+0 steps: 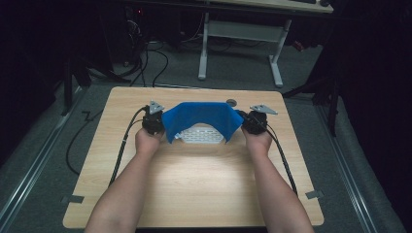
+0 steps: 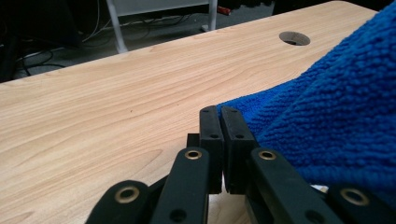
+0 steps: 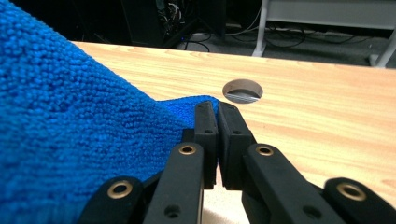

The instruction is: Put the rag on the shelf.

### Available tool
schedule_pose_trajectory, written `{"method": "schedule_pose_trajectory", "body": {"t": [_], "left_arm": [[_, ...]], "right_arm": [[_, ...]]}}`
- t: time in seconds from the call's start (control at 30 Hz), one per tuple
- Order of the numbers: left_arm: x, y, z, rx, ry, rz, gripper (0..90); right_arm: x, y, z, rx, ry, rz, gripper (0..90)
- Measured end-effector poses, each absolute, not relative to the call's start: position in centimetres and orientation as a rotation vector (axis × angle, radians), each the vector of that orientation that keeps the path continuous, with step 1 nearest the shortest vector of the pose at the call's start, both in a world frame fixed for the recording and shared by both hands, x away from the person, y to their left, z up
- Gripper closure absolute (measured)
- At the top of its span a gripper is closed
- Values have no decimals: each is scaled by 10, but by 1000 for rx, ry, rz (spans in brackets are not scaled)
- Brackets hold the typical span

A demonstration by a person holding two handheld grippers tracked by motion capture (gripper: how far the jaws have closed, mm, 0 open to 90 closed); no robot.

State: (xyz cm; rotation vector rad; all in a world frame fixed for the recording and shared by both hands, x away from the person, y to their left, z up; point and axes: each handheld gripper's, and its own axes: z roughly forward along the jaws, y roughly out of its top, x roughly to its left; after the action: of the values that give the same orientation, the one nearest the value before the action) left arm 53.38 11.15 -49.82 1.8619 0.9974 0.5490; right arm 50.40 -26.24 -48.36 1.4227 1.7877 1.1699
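A blue terry cloth [image 1: 201, 116] hangs stretched between my two grippers, low over the wooden table [image 1: 194, 179]. My left gripper [image 1: 154, 121] is shut on the cloth's left corner, and my right gripper [image 1: 253, 121] is shut on its right corner. In the left gripper view the jaws [image 2: 219, 112] press together with the cloth [image 2: 327, 107] spreading off to their right. The right gripper view has its jaws [image 3: 217, 106] closed on a corner of the cloth [image 3: 60, 126], which fills its left side. Under the cloth lies a white perforated tray-like object [image 1: 199, 135], partly covered.
A round cable hole [image 1: 231, 102] sits in the tabletop just beyond the cloth, also seen as the hole [image 2: 294, 38] and hole [image 3: 243, 90]. Black cables trail off both grippers along the forearms. A white-legged desk [image 1: 277, 58] stands beyond the table on dark carpet.
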Motion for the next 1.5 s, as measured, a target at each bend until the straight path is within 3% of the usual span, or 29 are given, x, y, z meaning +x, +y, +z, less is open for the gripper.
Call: {"method": "schedule_pose_trajectory", "body": {"t": [0.2,0.37,0.93,1.2,1.5], "left_arm": [[533,115,-491,1835,1027,545,724],[528,119,-482,1822,1022,575,682],[514,141,-458,1786,1068,650,558],[511,148,-467,1784,1102,643,447],[494,161,-477,1771,1132,665,425]], "right_arm": [[500,-271,-482,1453,1756,1174,735],[496,-279,-471,1443,1734,1173,704],[478,-295,-437,1394,1672,1177,660],[476,-294,-438,1377,1687,1163,652],[462,-294,-434,1309,1714,1150,617]]}}
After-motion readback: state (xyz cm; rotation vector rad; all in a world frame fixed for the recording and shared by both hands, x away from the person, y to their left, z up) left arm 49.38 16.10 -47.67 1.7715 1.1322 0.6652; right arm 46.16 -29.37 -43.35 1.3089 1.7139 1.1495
